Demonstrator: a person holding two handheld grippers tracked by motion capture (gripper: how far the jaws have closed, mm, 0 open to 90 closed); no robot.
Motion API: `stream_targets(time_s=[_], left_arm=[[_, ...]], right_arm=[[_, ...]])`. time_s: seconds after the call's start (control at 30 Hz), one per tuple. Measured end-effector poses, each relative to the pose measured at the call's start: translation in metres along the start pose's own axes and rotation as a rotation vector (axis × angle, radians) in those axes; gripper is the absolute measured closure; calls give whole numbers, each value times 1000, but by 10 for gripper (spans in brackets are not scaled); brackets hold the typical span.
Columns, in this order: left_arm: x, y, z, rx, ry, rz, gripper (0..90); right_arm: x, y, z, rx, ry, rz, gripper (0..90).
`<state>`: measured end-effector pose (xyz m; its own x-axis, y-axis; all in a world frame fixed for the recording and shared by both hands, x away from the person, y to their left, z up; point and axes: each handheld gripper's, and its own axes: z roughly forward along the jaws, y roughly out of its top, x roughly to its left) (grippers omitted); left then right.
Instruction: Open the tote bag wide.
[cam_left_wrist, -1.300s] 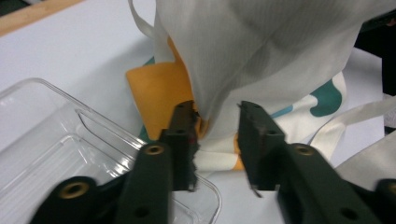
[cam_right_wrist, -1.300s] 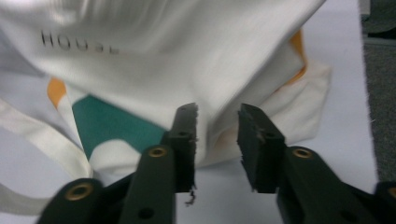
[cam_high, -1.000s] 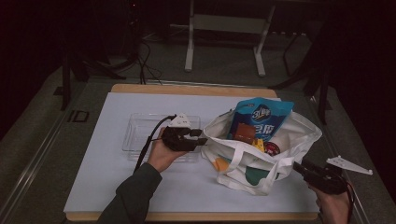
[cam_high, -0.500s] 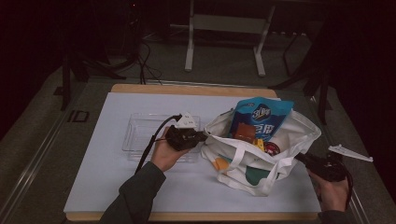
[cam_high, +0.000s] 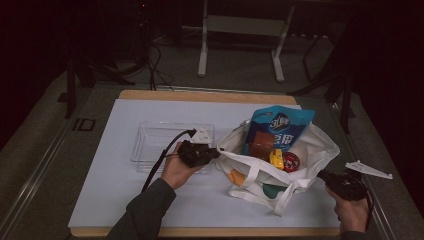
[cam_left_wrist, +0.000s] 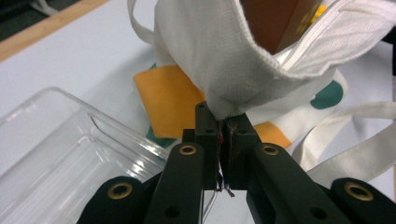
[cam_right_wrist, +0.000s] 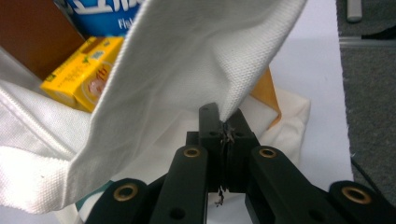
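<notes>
The right gripper (cam_high: 324, 176), nearest the person at the table's right edge, is pinching the right rim of the white cloth bag (cam_high: 305, 165); its jaws have just been closing and are now clamped flat on a fold of the fabric (cam_right_wrist: 219, 112). A little farther in, the left gripper (cam_high: 216, 151) is doing the same on the opposite rim, its jaws having just closed on a tuck of cloth (cam_left_wrist: 224, 105). So the bag is lying between the two grippers, its mouth running left to right across the table, and the coming pull is probably turning on drawing those rims apart. The bag is slumping on the white mat (cam_high: 125, 200), printed with orange and green patches, and holding a blue packet (cam_high: 282, 125), a brown box (cam_high: 261, 145) and a yellow carton (cam_high: 276, 159). Beyond the left gripper, a clear plastic tray (cam_high: 155, 142) is sitting just beside the bag.
</notes>
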<state>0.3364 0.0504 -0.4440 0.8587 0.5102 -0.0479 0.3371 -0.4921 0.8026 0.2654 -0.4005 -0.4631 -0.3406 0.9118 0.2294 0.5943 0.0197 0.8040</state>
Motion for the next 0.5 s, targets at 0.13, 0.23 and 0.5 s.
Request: stream_targets(time_s=[0.13, 0.23, 0.5], left_arm=[[-2, -2, 5, 19, 6, 1, 865], [-5, -4, 11, 47, 21, 16, 866], [-4, -6, 18, 77, 43, 11, 866]], right_arm=[[1, -7, 5, 30, -24, -10, 883], [1, -10, 10, 51, -34, -11, 883], [-7, -20, 28, 91, -58, 20, 884]])
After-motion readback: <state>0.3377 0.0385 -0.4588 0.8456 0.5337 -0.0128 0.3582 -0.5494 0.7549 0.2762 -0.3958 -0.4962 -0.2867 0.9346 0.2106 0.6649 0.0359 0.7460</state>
